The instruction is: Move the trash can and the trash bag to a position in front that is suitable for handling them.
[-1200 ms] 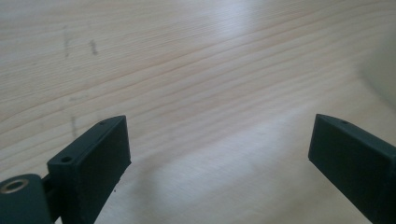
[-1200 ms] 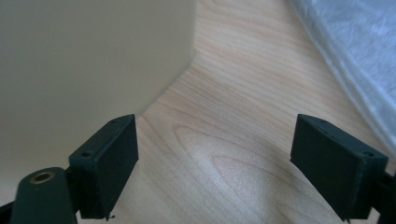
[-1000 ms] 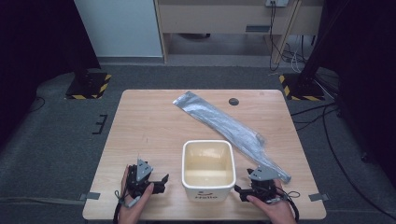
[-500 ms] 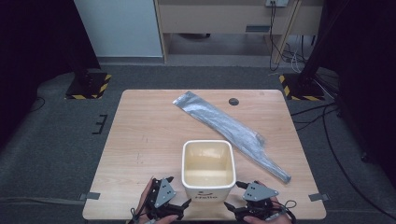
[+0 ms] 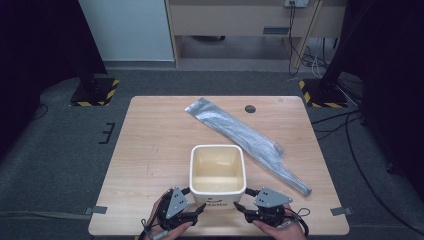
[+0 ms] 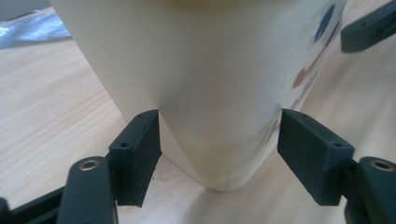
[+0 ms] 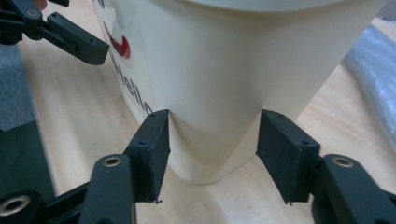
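Both grippers have advanced to the cream tub (image 5: pixel 217 170) near the table (image 5: pixel 150 150) front edge: left gripper (image 5: pixel 192 211) and right gripper (image 5: pixel 245 207), jaws apart, straddle its near corners, likely preparing a two-sided grasp

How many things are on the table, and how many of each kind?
Tub: 1
Silver bag: 1
Small dark disc: 1
Grippers: 2, left and right
Total: 5
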### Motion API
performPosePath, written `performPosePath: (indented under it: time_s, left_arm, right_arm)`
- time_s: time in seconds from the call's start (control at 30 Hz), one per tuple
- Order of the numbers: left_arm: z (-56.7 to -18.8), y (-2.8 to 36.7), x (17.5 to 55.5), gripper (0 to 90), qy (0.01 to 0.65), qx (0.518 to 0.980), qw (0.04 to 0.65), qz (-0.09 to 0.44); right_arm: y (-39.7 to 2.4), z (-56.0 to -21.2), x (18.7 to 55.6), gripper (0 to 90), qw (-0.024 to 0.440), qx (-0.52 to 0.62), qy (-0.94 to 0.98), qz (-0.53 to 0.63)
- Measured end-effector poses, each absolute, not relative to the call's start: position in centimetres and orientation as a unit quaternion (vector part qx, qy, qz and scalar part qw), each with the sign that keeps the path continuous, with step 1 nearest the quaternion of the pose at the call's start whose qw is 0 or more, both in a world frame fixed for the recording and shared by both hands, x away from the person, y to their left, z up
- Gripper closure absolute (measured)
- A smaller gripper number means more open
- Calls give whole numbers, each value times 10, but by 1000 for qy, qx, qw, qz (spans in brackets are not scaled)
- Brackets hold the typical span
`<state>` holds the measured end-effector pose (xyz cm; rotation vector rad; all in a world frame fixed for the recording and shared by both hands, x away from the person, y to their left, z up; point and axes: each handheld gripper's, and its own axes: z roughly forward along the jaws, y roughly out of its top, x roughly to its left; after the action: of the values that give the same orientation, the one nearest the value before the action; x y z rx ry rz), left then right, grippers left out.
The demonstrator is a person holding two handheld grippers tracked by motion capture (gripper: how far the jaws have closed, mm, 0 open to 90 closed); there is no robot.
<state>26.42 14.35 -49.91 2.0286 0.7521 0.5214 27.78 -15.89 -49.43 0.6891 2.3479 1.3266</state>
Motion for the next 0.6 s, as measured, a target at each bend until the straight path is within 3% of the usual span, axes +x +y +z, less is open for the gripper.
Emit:
performPosePath:
  time_s: [0.13, 0.47, 0.6]
  left_arm:
    - [-504, 145, 278, 250, 305, 820, 438, 206]
    - [-502, 146, 303, 265, 335, 812, 436, 194]
    - [-508, 149, 308, 311, 339, 807, 436, 207]
  right_arm:
    - [-154, -494, 290, 446, 181, 248, 833, 460]
    - [-144, -493, 315, 425, 184, 262, 833, 451]
    - [-143, -496, 322, 455, 187, 271, 824, 461]
